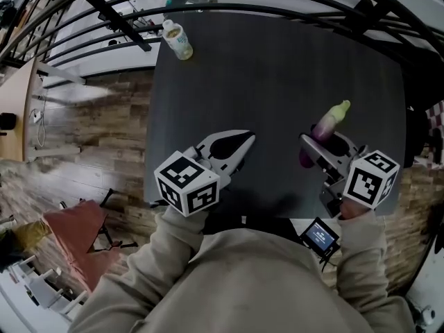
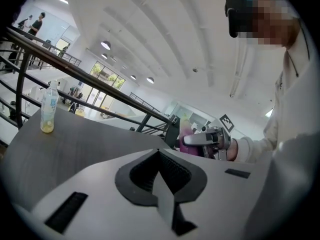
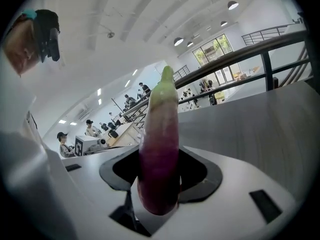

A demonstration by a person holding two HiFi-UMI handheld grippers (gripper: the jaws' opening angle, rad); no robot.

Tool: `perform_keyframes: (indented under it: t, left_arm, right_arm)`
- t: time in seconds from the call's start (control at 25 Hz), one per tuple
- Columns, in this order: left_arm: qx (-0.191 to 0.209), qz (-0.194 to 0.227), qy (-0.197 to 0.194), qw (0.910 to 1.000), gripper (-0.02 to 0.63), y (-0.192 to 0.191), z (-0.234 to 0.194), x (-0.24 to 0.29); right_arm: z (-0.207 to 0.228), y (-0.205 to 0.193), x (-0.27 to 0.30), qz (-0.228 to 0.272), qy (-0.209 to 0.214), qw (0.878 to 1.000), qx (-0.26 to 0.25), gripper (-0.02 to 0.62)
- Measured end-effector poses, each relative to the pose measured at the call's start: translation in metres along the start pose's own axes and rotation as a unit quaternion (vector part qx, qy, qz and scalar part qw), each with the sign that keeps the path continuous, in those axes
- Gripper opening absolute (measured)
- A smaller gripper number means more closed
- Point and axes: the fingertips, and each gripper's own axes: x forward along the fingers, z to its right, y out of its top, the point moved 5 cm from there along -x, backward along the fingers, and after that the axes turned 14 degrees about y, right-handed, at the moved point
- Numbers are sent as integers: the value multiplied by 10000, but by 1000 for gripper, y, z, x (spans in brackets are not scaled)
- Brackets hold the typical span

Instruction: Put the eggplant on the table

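Currently the right gripper (image 1: 322,143) has its jaws clamped on the eggplant (image 1: 331,118), gripping the purple body low down; the pale green tip sticks out past the jaws toward the far side. In the right gripper view the eggplant stands nearly upright between the two dark pads, filling the gap. It sits over the near right part of the dark table (image 1: 277,68); I cannot tell whether its lower end touches the top. The left gripper (image 1: 234,144) is over the near middle of the table, well apart from the right one, jaws together with nothing between them; its own view shows the pads meeting along one seam. A bottle (image 1: 177,40) with a white cap and yellowish contents stands upright at the far left corner of the table. Black railing (image 1: 229,5) runs beyond the far edge. A small lit screen (image 1: 320,236) sits near my right sleeve.
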Motion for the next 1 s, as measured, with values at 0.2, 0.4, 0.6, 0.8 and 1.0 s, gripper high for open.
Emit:
perform_keyframes:
  t: [0.2, 0.4, 0.6, 0.8, 1.0]
  left_arm:
    - [-58, -175, -17, 9998, 2, -22, -2, 0]
    - [-136, -255, -44, 9996, 2, -44, -4, 1]
    - [-400, -195, -96, 9990, 2, -61, -8, 2]
    - [-452, -248, -31, 9987, 2, -75, -11, 6]
    - [-552, -393, 26, 9977, 2, -92, -17, 10]
  right_arm:
    - [12, -21, 3, -187, -111, 9996, 174, 222]
    - [26, -45, 5, -428, -226, 9982, 348, 222]
    - [36, -71, 10, -748, -310, 9956, 466, 222]
    - [46, -90, 14, -960, -329, 9932, 572, 222]
    - [62, -114, 23, -1257, -352, 9887, 741, 222]
